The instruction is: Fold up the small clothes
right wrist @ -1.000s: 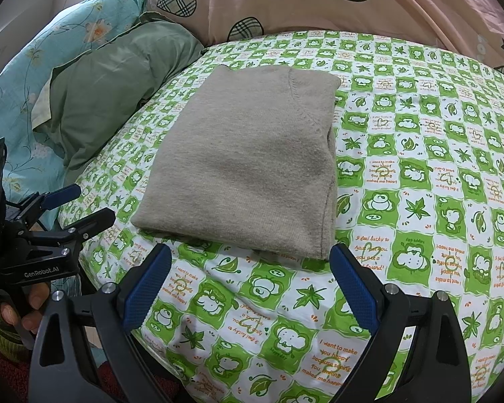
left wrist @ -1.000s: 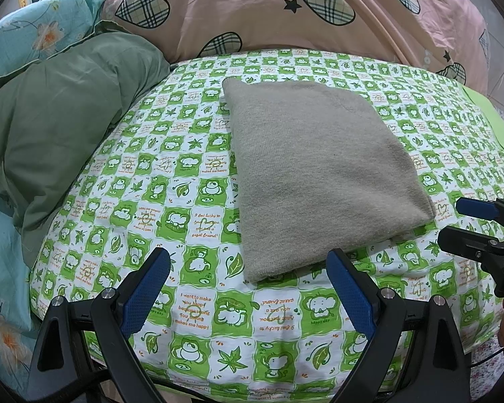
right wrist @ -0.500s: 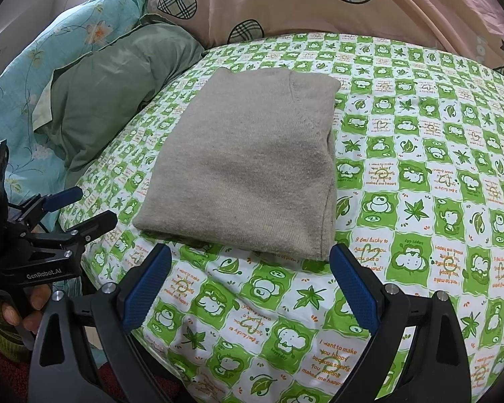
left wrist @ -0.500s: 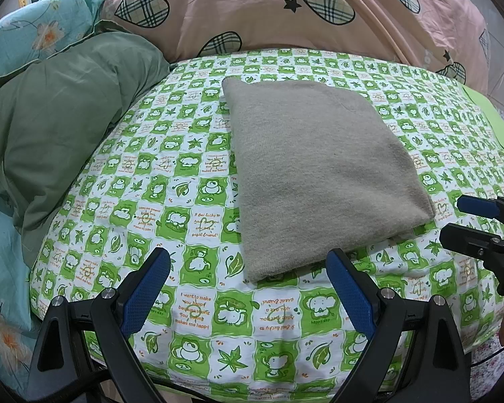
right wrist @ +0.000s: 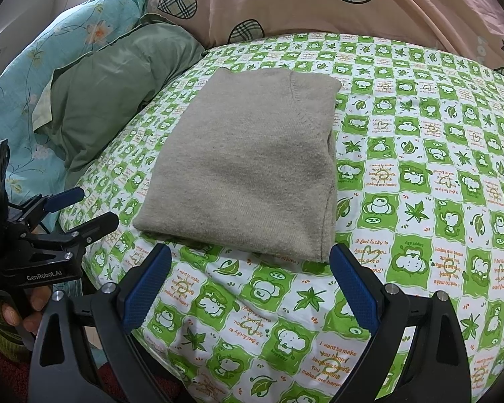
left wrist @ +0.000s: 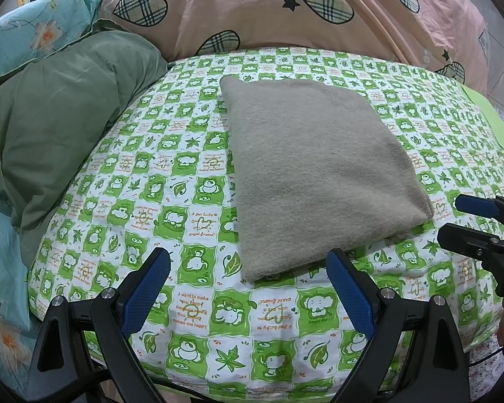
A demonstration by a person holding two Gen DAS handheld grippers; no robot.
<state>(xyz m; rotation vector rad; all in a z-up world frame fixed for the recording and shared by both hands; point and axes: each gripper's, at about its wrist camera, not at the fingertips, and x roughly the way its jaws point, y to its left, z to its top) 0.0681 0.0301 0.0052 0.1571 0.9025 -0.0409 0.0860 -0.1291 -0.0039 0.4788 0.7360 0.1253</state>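
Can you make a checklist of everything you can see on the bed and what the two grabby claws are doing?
Surface: green and white cartoon bedsheet, smooth.
Job's things: grey knit garment, folded into a neat rectangle, lying flat.
Clutter: nothing seen on the sheet.
Grippers: left gripper open, holding nothing, just short of the garment's near edge; right gripper open, holding nothing, also at the near edge.
Cables: thin dark cable at the lower right edge.
Surroundings: green pillow, pink heart quilt, teal floral bedding.
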